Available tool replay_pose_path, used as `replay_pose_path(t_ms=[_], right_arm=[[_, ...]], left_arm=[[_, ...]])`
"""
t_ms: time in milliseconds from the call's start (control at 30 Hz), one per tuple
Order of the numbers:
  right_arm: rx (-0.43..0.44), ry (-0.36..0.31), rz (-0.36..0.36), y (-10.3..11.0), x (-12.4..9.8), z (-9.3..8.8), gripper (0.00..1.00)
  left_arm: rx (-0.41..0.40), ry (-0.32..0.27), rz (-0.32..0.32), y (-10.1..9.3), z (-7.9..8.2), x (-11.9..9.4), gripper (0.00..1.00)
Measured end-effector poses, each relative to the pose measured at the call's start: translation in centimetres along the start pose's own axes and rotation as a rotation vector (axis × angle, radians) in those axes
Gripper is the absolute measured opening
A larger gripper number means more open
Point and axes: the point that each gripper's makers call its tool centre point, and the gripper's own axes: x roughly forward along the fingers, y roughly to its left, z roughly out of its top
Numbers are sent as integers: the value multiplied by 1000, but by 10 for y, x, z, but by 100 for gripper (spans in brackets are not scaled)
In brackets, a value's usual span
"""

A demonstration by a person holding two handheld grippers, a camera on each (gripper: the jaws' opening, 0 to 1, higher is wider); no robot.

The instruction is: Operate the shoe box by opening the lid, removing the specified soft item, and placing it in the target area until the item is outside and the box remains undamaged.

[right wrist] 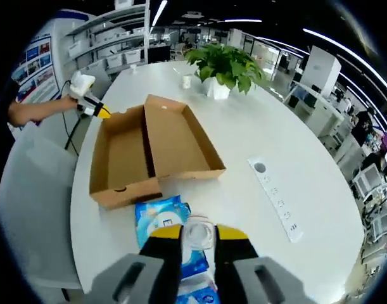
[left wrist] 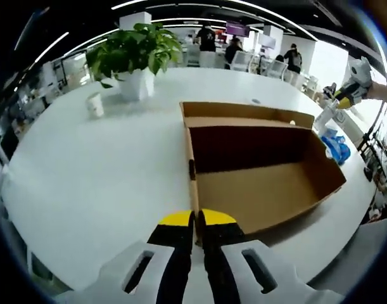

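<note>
On the smooth white table (right wrist: 256,133) we see the brown cardboard shoe box (right wrist: 149,149) lying open, its lid folded flat. Our left gripper (left wrist: 195,221) pinches the box's near wall edge. Our right gripper (right wrist: 197,235) clasps the soft, glossy blue wipes pack (right wrist: 160,221), outside the box

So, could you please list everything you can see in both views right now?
Shoe box: one, brown cardboard, open on the white table, lid folded back, nothing visible inside.
Soft pack: one, blue and white, on the table in front of the box.
Potted plant: one, green in a white pot, beyond the box.
Cup: one, white, beside the plant.
Socket strip: one, white, flat on the table.
Table: one, white.
Left gripper: shut on the box edge.
Right gripper: on the pack.
</note>
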Motion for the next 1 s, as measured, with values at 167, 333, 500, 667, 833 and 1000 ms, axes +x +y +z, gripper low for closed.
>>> replay_pose_path(t_ms=[167,333,500,667,833,1000], right_arm=[[-70,42,-12,-9,7,-6,14],[-102,92,4,-15,16,-15,14],[-156,122,9,-18,22,-16,14],[-207,153,30,-22,31,-16,14],[-245,192,52,-22,40,-18,14],[-246,222,77,-22,49,-25,14]], left_arm=[[-3,8,15,0,0,1,2],[8,9,27,0,0,1,2],[4,11,30,0,0,1,2],[27,12,40,-1,0,1,2],[16,12,38,0,0,1,2],[24,18,41,2,1,2,2]])
